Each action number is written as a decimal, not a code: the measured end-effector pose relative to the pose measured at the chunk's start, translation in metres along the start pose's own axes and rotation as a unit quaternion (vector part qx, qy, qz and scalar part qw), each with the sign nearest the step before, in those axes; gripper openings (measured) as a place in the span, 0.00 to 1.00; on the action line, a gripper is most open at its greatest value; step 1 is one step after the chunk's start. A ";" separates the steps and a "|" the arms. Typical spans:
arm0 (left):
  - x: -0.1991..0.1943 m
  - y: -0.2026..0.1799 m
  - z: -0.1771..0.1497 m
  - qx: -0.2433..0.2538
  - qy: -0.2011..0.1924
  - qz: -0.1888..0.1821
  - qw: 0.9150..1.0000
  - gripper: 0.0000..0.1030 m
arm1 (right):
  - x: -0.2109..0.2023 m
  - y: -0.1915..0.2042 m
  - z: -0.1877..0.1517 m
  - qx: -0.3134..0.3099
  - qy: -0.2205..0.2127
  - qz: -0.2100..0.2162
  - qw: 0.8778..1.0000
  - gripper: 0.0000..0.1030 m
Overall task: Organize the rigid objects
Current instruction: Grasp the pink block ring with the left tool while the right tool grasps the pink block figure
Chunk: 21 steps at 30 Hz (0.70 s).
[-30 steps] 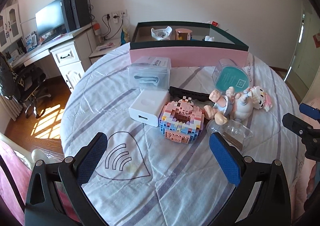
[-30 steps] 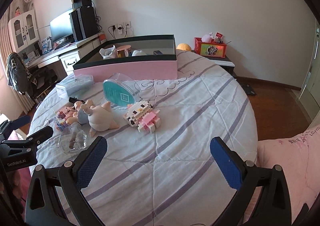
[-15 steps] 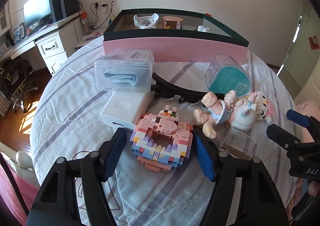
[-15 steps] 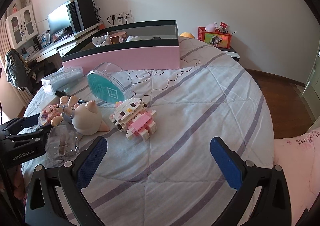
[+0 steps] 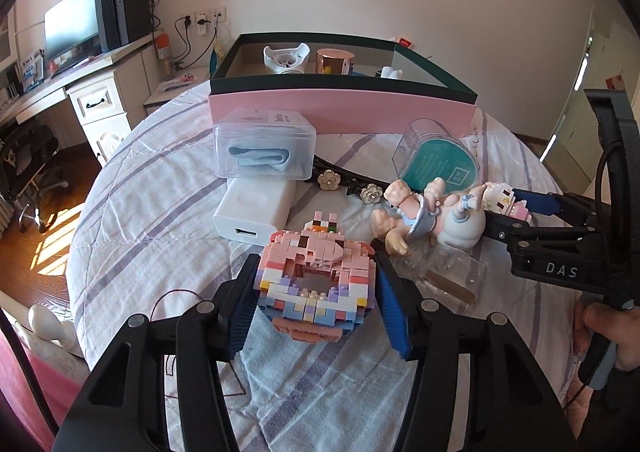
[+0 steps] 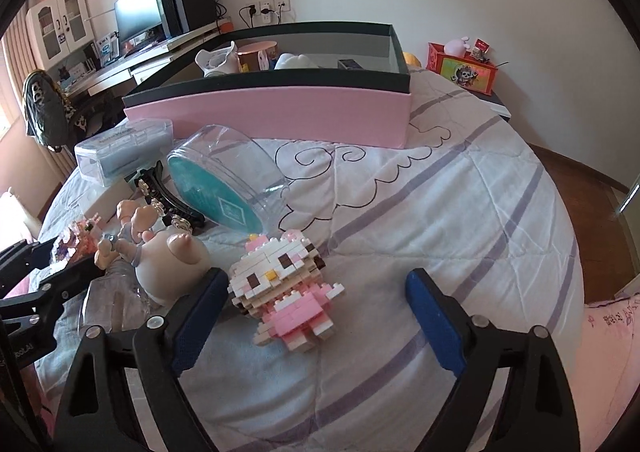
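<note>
A pink and pastel brick ring model (image 5: 316, 268) sits on the quilted round table (image 5: 140, 220), and my left gripper (image 5: 316, 308) is shut on it, a blue pad pressed to each side. In the right wrist view a white and pink brick cat (image 6: 280, 280) lies between the fingers of my right gripper (image 6: 318, 316). Its jaws are closing; the left pad is close to the cat and the right pad stands well apart from it. A pink box with a dark rim (image 6: 280, 112) stands at the back with several items inside.
Between the two models lie a baby figure (image 5: 416, 212) and a small clear case (image 5: 452, 276). Behind them are a white charger (image 5: 256, 212), a clear box with blue cloth (image 5: 264, 148), a black hair clip (image 5: 348, 184) and a teal round case (image 6: 224, 188). A desk stands far left.
My left gripper moved forward around the brick ring model and closed on it. My right gripper came closer to the brick cat, which now lies between its narrowing jaws.
</note>
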<state>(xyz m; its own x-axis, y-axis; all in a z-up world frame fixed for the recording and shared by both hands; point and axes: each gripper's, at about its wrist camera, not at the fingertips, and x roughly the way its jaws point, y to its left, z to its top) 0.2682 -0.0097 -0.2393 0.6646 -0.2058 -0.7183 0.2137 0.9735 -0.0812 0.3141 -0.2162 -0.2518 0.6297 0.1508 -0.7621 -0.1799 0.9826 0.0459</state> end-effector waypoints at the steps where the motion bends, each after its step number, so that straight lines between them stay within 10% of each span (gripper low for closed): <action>1: -0.003 0.001 0.000 -0.001 -0.002 0.000 1.000 0.54 | -0.002 0.002 -0.001 -0.007 -0.004 0.004 1.000 0.64; 3: -0.008 0.002 0.000 -0.004 -0.007 0.003 1.000 0.54 | -0.006 0.003 -0.006 -0.012 -0.008 0.000 1.000 0.43; 21: -0.165 -0.028 0.010 0.012 -0.190 0.043 0.981 0.54 | -0.186 0.052 -0.020 -0.011 -0.232 0.035 0.972 0.43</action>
<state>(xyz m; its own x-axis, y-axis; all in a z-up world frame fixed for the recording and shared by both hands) 0.1600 -0.0038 -0.1115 0.8992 -0.1488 -0.4114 0.1580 0.9874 -0.0119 0.1723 -0.1951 -0.1209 0.8878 0.2541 -0.3838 -0.2470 0.9666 0.0687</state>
